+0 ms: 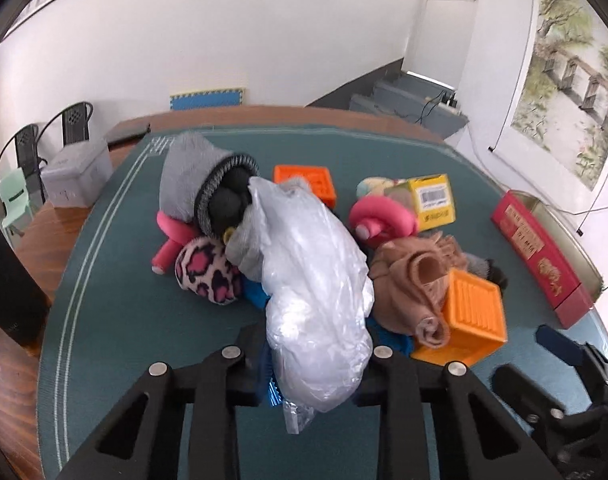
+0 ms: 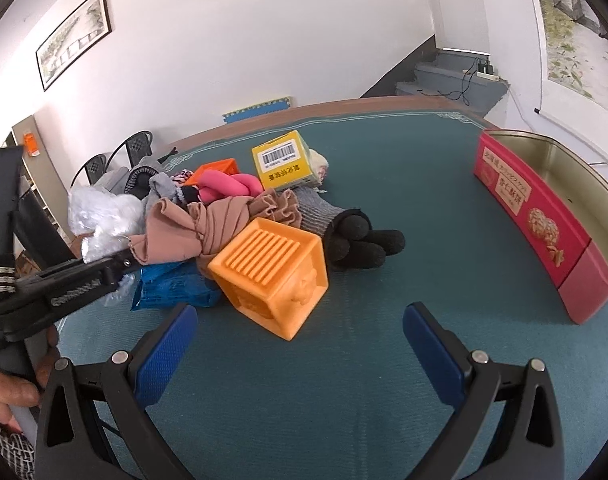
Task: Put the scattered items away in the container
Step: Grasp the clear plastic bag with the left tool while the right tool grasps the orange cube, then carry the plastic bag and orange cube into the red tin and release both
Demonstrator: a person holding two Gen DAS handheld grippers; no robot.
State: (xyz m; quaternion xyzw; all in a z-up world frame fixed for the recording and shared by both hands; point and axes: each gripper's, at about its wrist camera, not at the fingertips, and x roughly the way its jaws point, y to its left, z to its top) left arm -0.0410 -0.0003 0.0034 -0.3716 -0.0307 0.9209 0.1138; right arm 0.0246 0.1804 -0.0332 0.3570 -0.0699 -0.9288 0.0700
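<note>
Left wrist view: my left gripper (image 1: 316, 364) is clenched on a crumpled clear plastic bag (image 1: 316, 292); the bag fills the gap between the fingers and bulges up over the pile.
Right wrist view: my right gripper (image 2: 299, 344) is released, its blue pads (image 2: 165, 354) wide apart over bare green mat (image 2: 384, 200), nothing between them.
Pile: I see the scattered items heaped together on the counter's mat, left of the container.
Orange cube: an orange ribbed cube (image 2: 273, 276) sits tilted at the near edge of the pile, just ahead of my right gripper and apart from it.
Second cube: another orange cube (image 1: 308, 182) lies at the far side of the pile.
Tan cloth: a bunched tan cloth (image 2: 191, 232) lies against the near cube's top.
Grey sock: a grey sock with a dark toe (image 2: 344, 232) stretches out of the pile toward open mat.
Yellow box: a yellow box with a barcode (image 2: 283, 160) rests on the far side.
Pink tube: a pink foam tube (image 2: 227, 186) is coiled beside the box.
Blue packet: a blue foil packet (image 2: 171, 288) lies flat under the bag and cloth.
Container: the red tin (image 2: 544, 216) stands open at the right, well apart from the pile; I see nothing in the part of its inside that shows.
</note>
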